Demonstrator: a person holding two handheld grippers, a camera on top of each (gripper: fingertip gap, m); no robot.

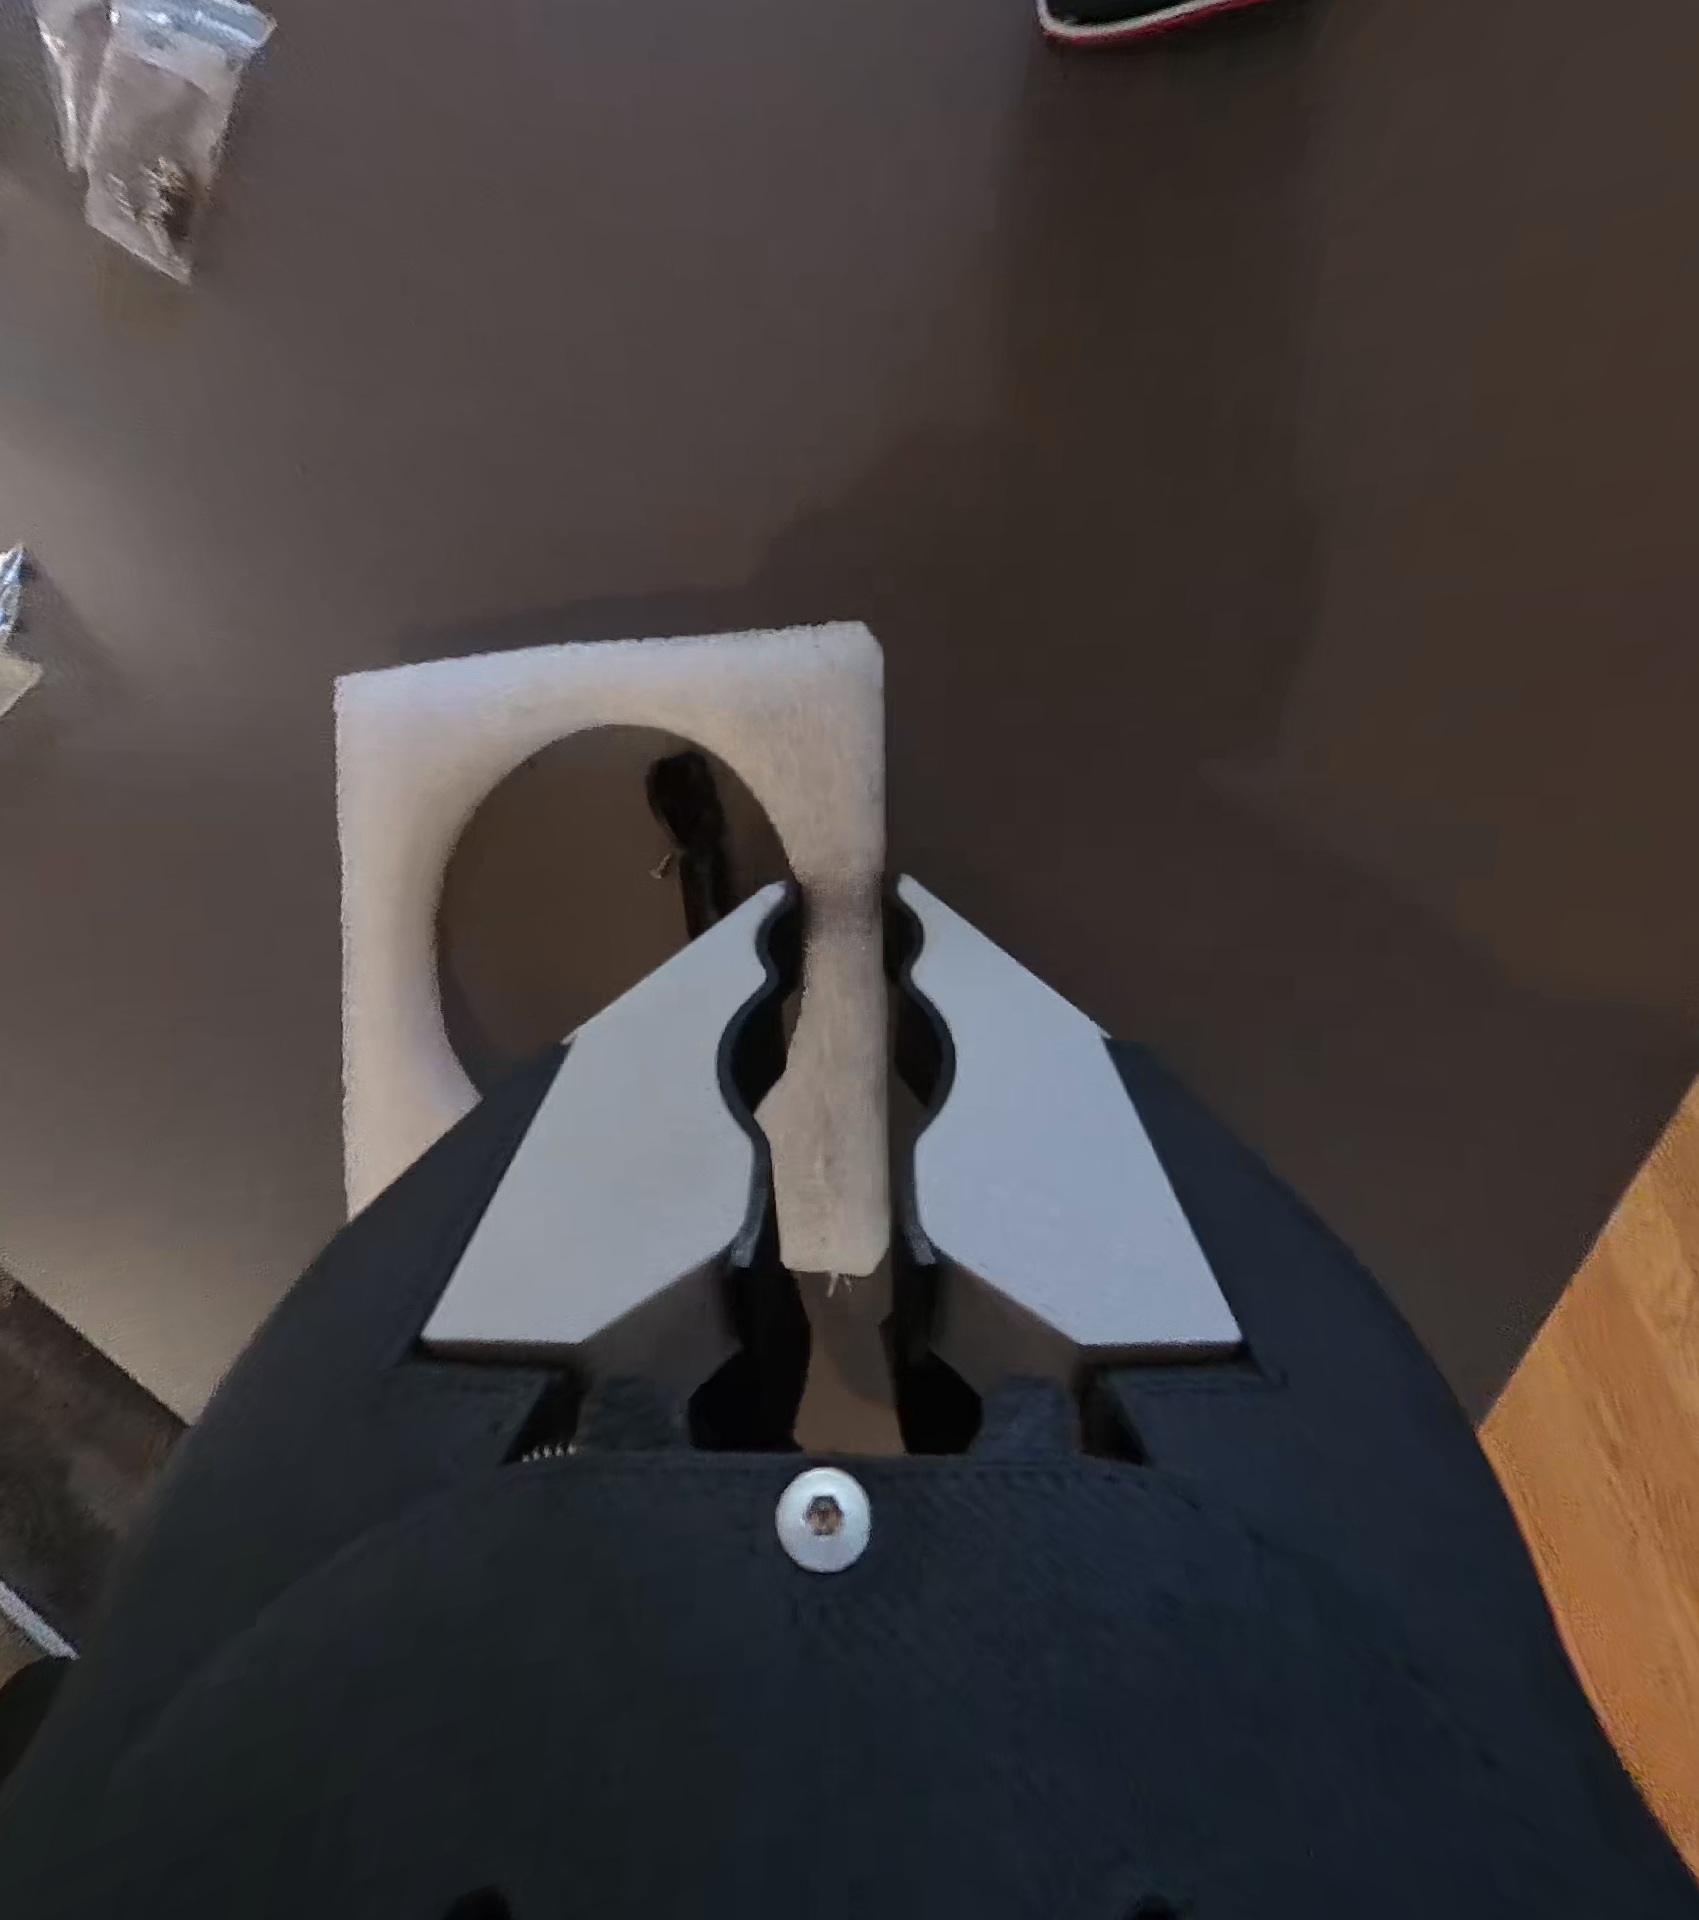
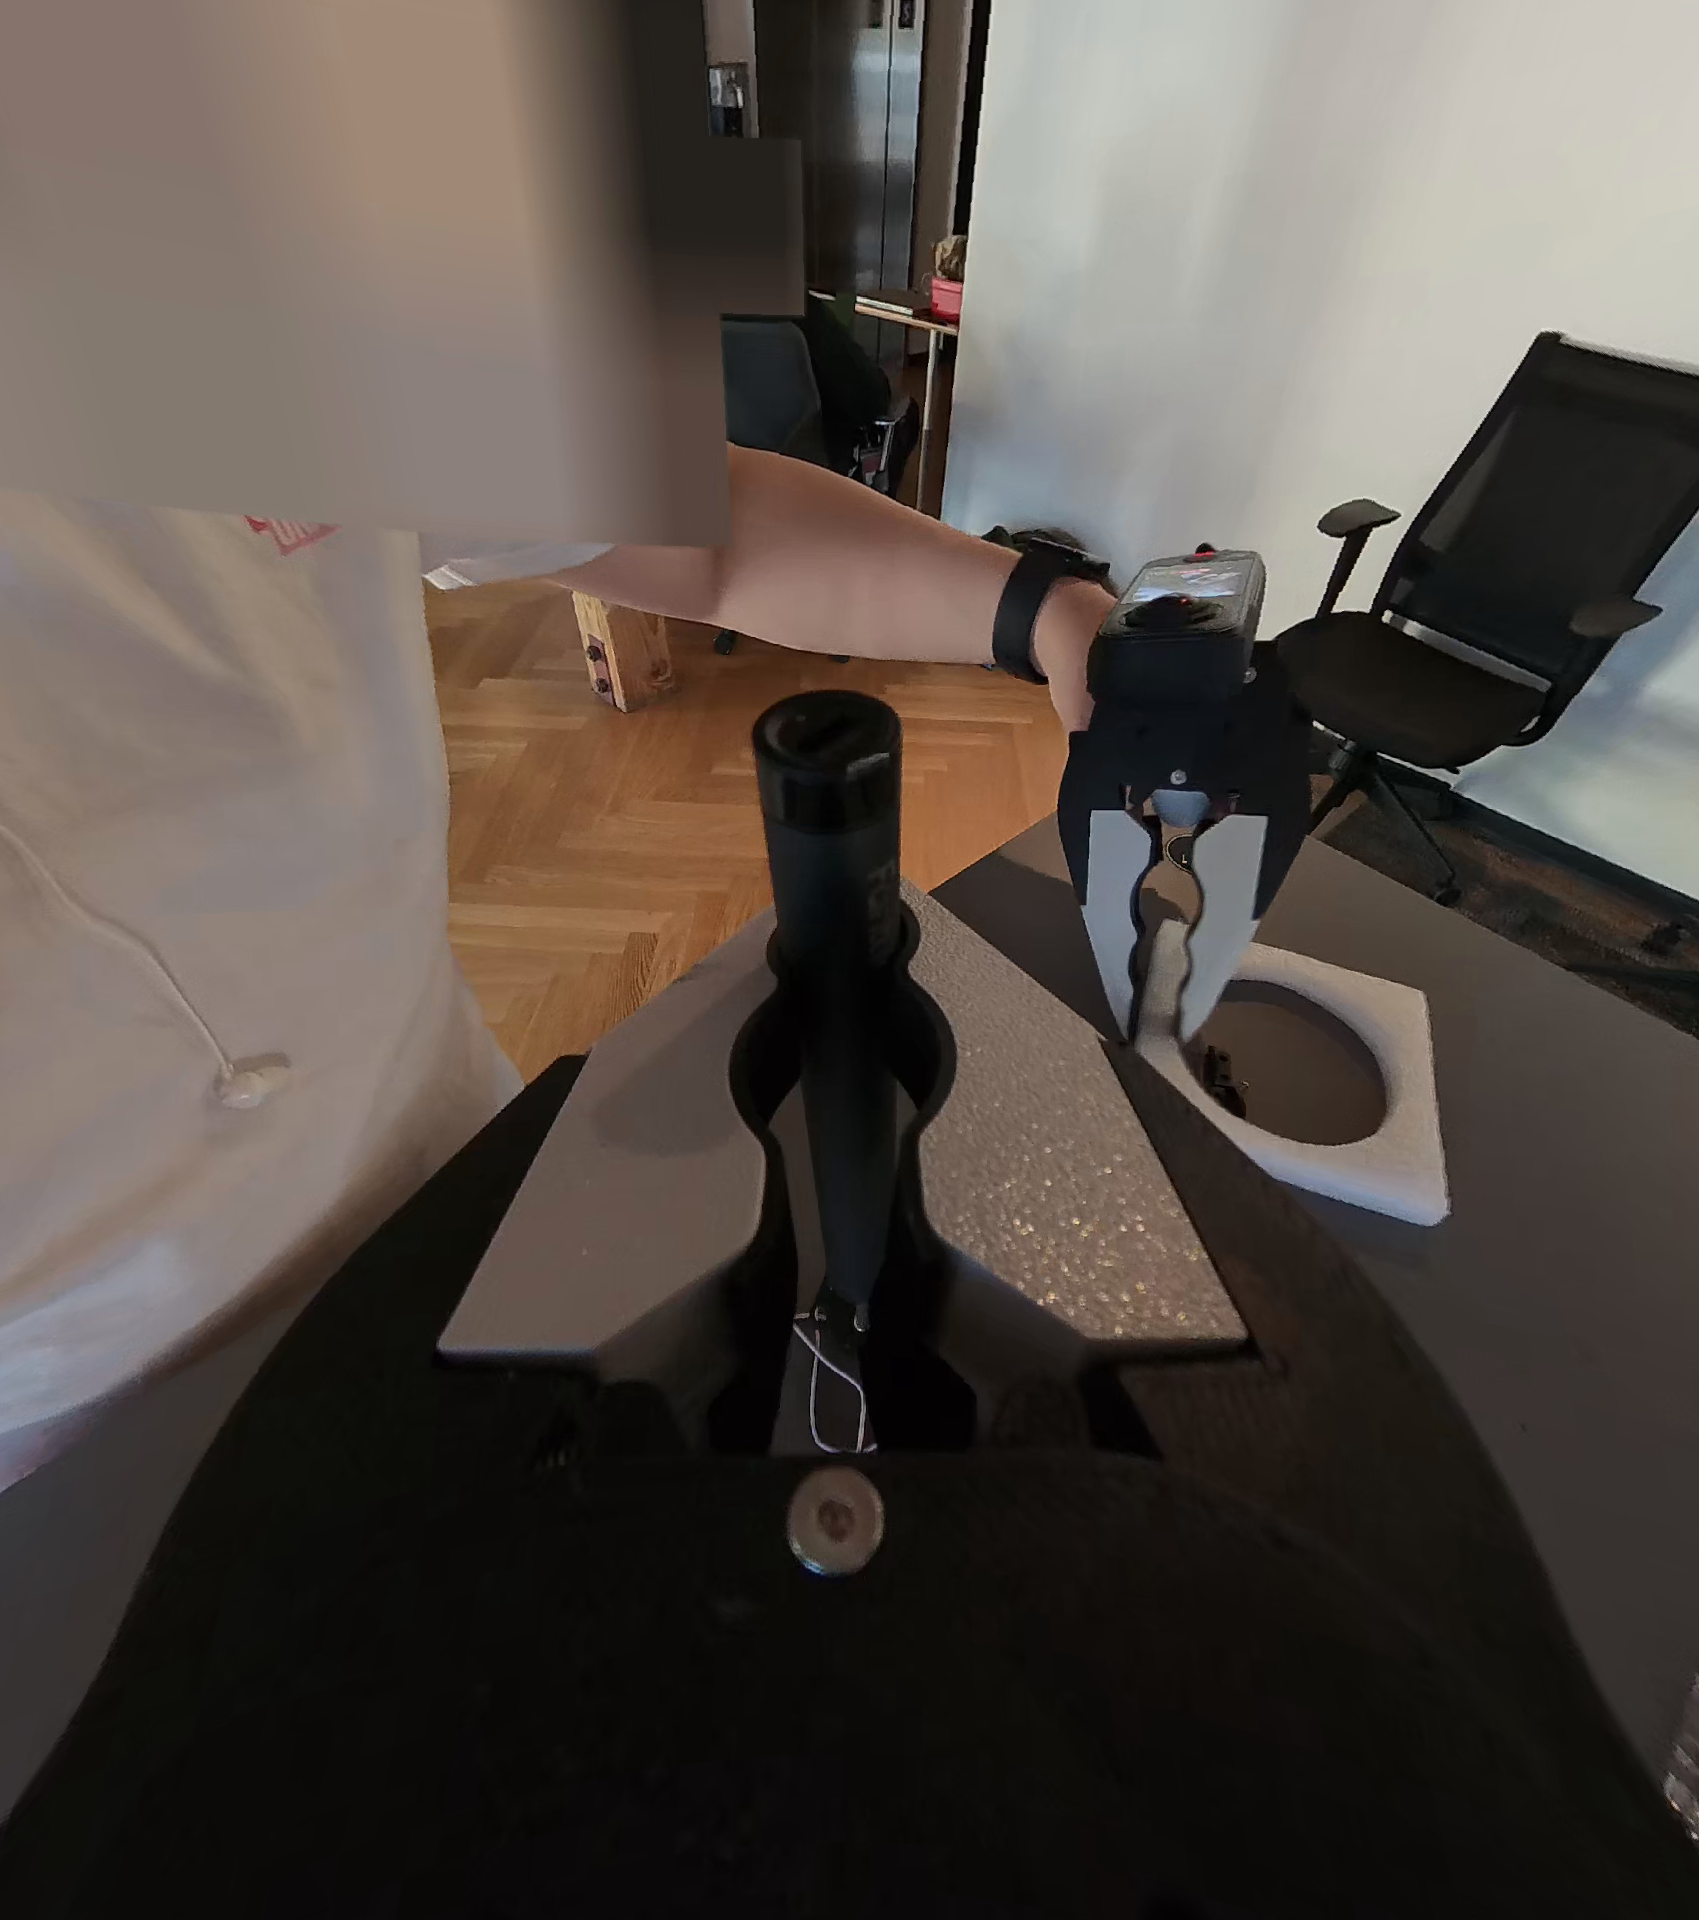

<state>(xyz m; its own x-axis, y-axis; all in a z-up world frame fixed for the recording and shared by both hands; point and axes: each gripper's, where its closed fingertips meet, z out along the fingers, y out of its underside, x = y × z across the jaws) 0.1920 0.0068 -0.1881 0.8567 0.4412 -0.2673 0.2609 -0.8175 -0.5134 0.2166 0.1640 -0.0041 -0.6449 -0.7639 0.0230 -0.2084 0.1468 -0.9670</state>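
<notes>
My left gripper [image 1: 840, 894] is shut on the right side of a white foam block [image 1: 554, 717] with a large round hole, on the dark brown table [image 1: 1136, 520]. A small black part [image 1: 684, 821] lies inside the hole. In the right wrist view the left gripper [image 2: 1157, 1023] points down onto the foam block [image 2: 1364, 1174]. My right gripper [image 2: 840, 935] is shut on a black cylinder [image 2: 829, 873] with a wider cap end, held above the table near a person's white shirt. A thin white cord hangs from the cylinder's lower end.
Several clear plastic bags of small parts [image 1: 159, 135] lie at the table's far left. A red-edged object [image 1: 1136, 21] sits at the far edge. Wood floor [image 1: 1676, 1455] lies beyond the table edge. Black office chairs [image 2: 1510, 623] stand by the white wall. The left gripper's tips are roughly 25 cm from the right gripper's.
</notes>
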